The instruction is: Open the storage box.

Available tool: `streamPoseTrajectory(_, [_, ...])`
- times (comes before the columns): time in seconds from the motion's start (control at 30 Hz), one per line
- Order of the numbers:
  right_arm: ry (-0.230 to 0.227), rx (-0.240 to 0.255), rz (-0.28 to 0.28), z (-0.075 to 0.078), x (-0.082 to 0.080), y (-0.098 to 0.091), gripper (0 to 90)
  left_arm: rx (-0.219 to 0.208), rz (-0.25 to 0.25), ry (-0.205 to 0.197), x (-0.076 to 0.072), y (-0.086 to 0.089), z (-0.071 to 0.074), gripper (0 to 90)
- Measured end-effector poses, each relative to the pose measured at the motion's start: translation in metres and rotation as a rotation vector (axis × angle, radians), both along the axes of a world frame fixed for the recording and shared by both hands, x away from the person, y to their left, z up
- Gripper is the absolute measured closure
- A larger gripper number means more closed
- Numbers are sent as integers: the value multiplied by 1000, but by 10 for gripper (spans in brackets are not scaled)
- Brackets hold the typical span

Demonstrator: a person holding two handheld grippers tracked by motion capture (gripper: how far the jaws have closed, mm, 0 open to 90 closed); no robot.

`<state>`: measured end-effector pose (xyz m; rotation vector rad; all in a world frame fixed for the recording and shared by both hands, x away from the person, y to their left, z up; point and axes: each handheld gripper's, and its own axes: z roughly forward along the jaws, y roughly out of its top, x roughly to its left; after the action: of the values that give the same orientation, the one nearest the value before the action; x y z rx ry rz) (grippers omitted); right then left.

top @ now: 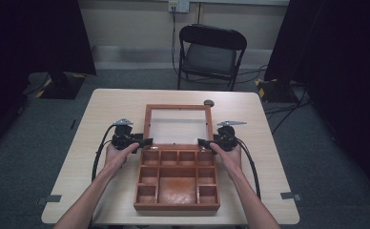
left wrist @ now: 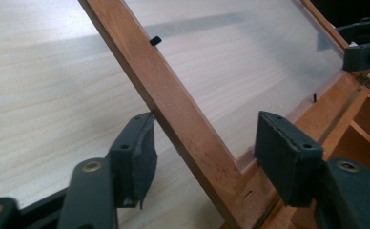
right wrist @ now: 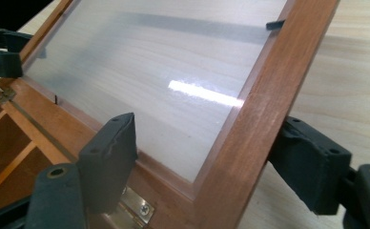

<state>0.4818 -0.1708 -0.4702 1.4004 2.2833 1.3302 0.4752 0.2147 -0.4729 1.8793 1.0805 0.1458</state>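
A wooden compartment box sits on the table with its glass-paned lid swung open behind it. My left gripper is at the lid's left rail near the hinge. In the left gripper view the gripper straddles that rail: the outer pad is against the wood and the inner pad stands off over the glass. My right gripper mirrors it at the right rail. That gripper is open, its inner pad well clear of the wood.
The pale table has bare surface on both sides of the box. A small dark object lies just beyond the lid. A black folding chair stands past the far edge. Cables trail from both grippers along the person's forearms.
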Motion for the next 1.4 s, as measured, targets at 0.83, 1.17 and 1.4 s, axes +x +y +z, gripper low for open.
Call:
streamPoseTrajectory(0.83, [-37,-11,-5,26,-18,-18,187,31,0,-46,-18,3,16,281])
streamPoseTrajectory(1.17, [-48,-23,-42,31,-53,-51,148,92,14,-22,-33,24,18,261])
streamPoseTrajectory(1.4, [-40,-108,-90,25,-78,-75,147,209,28,-31,-57,42,14,237])
